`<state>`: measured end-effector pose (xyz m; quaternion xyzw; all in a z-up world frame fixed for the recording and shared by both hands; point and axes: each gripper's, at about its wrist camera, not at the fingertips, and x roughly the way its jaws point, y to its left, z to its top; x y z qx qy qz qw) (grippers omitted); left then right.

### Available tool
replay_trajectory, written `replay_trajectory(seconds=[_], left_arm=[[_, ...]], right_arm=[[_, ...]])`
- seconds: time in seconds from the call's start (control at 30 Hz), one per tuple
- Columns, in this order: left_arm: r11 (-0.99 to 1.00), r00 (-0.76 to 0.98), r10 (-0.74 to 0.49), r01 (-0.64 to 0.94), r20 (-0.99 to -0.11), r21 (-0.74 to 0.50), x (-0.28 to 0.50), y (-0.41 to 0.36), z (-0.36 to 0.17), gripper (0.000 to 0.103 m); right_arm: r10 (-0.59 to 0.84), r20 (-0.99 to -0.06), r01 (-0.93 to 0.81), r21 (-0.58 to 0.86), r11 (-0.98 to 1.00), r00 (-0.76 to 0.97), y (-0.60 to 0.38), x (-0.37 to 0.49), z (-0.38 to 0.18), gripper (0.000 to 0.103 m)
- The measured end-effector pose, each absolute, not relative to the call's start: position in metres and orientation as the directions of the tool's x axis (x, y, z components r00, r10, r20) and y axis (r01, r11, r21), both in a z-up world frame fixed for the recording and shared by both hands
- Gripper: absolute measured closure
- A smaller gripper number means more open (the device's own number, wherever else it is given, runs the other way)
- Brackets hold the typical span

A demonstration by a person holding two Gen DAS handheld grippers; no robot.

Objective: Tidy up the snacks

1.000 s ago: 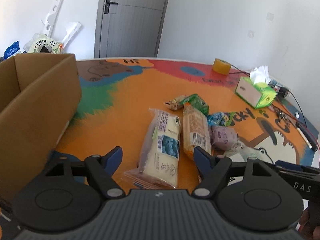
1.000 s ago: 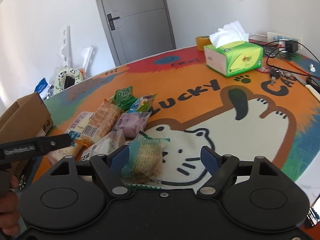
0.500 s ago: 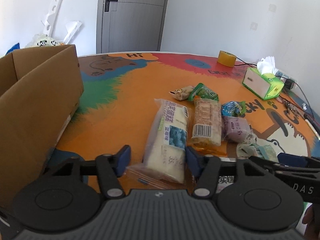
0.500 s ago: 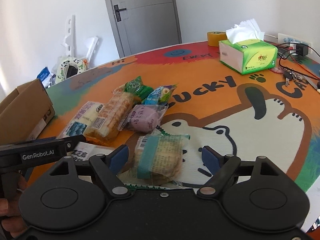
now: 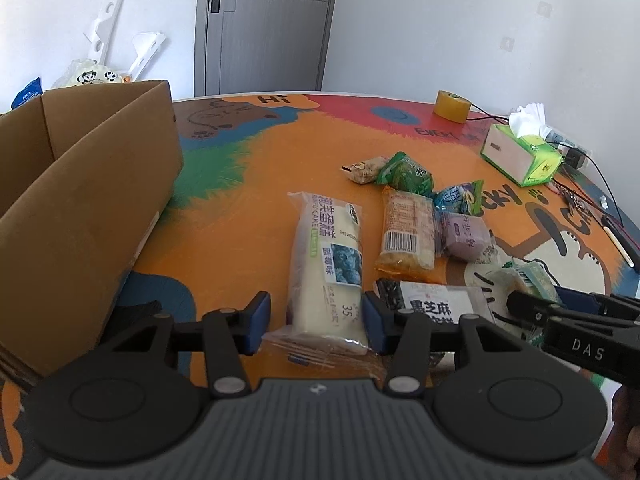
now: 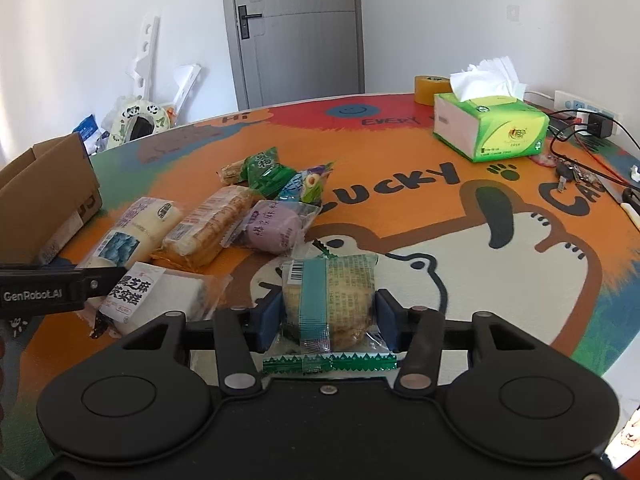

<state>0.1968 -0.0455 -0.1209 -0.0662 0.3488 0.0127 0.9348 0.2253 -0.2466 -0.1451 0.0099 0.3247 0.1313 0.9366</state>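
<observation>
White-walled room with a grey door at the back; round table (image 5: 248,208) under a glossy cartoon-printed cloth, orange in the middle.

Open cardboard box (image 5: 80,208) on the table's left edge, well apart from the snacks heaped mid-table, so likely a long carry with time for a loose hold to fail.

Left gripper (image 5: 315,322) straddles the near end of the blueberry cake pack (image 5: 328,264), jaws closing. Right pad at the film, left pad not yet touching. Risk here: pinches only the flat crimped seal, so the long soft pack droops or slides out on lifting. Could also drag the black sesame pack (image 5: 432,308) lying just beside.

Right gripper (image 6: 329,316) closes on the green-banded pastry pack (image 6: 332,292), both pads against its sides. Risk: squeezes too hard and crushes a crumbly filling, or slips on slick film.

Materials, largest first:
- Box: matte corrugated board, stiff, straight-walled.
- Cake pack: clear crinkly film over a pale, spongy loaf shape.
- Orange biscuit pack (image 5: 406,232): oblong, firm-looking, barcode on top.
- Pastry pack: squarish, clear film, zigzag-cut green seal.
- Purple pack (image 6: 276,228): small, rounded, probably soft.
</observation>
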Motion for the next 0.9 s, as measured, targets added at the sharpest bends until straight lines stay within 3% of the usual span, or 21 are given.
replay_trajectory(seconds=[0.37,0.47,0.5,0.57,0.6,0.67,0.7,0.9], left_arm=[[0.994,0.773,0.018,-0.084,-0.634,-0.074,0.211,-0.054,-0.126,0.051],[0.996,0.775,0.016,-0.071,-0.632,-0.062,0.209,-0.055,-0.128,0.059],[0.996,0.777,0.016,-0.069,-0.629,-0.06,0.209,-0.055,-0.128,0.063],[0.995,0.778,0.002,-0.067,-0.628,-0.079,0.207,-0.053,-0.126,0.068],[0.994,0.779,0.0,-0.069,-0.627,-0.085,0.207,-0.052,-0.126,0.069],[0.993,0.782,-0.001,-0.073,-0.624,-0.093,0.205,-0.05,-0.123,0.071],[0.992,0.784,-0.001,-0.075,-0.621,-0.097,0.204,-0.049,-0.122,0.071],[0.99,0.803,-0.016,-0.07,-0.595,-0.12,0.195,-0.045,-0.108,0.073]], right_arm=[[0.228,-0.606,-0.197,0.119,0.973,0.762,-0.26,0.231,-0.146,0.053],[0.213,-0.608,-0.198,0.093,0.976,0.765,-0.256,0.23,-0.147,0.048],[0.211,-0.61,-0.199,0.089,0.976,0.764,-0.254,0.23,-0.148,0.04],[0.21,-0.605,-0.205,0.078,0.976,0.768,-0.251,0.229,-0.149,0.036],[0.204,-0.603,-0.207,0.066,0.976,0.771,-0.249,0.228,-0.15,0.037],[0.196,-0.597,-0.206,0.052,0.977,0.778,-0.248,0.227,-0.149,0.051],[0.207,-0.599,-0.211,0.065,0.975,0.774,-0.25,0.228,-0.148,0.053],[0.243,-0.577,-0.215,0.117,0.97,0.78,-0.253,0.225,-0.137,0.054]])
